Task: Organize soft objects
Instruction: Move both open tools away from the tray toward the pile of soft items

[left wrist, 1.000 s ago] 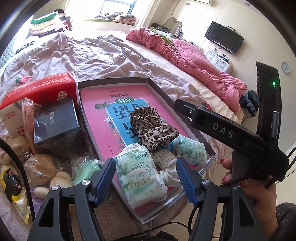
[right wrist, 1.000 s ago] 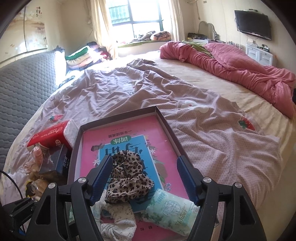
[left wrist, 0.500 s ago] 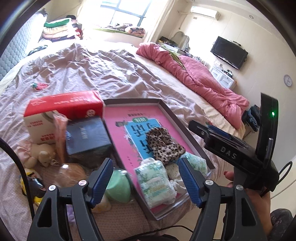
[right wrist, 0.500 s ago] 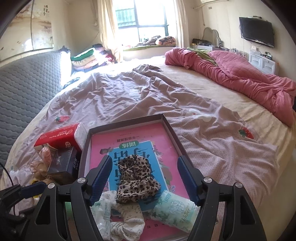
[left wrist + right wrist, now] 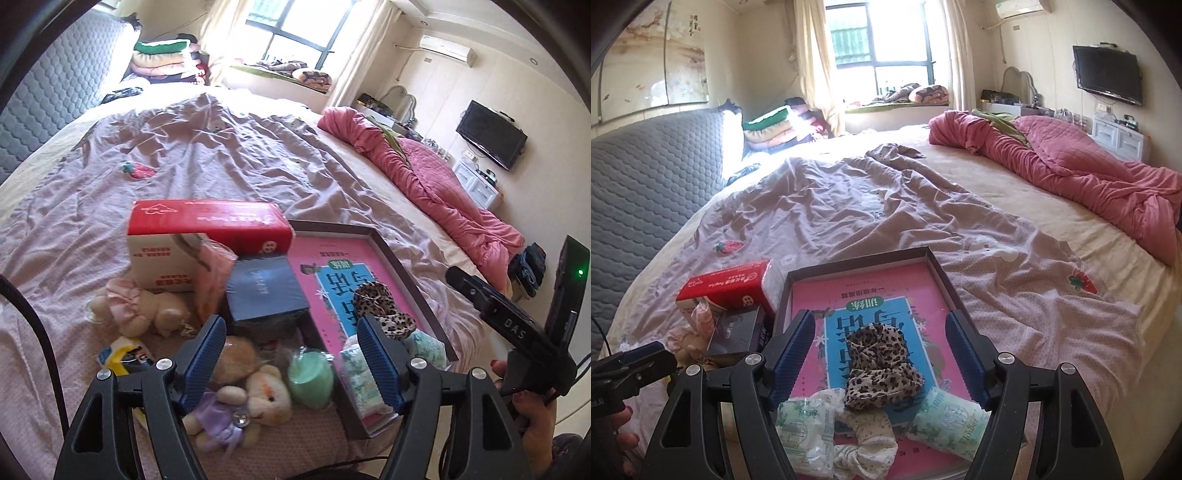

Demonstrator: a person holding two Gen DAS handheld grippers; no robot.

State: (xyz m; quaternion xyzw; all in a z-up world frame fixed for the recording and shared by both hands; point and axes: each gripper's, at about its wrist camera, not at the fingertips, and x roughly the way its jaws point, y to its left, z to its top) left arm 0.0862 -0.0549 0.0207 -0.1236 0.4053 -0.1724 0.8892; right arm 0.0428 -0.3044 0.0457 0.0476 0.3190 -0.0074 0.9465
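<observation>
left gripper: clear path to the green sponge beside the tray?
Probably yes. The left gripper is open and empty, and the green sponge lies just past its jaws, uncovered on top. The teddy bear and the tray wall crowd its sides.

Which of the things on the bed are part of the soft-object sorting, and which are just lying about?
Part of the job:
- tray
- leopard scrunchie
- floral scrunchie
- two tissue packs
- teddy bear
- pink plush toy
- green sponge

Probably lying about:
- red tissue box
- dark box
- pink quilt
- folded blankets
</observation>
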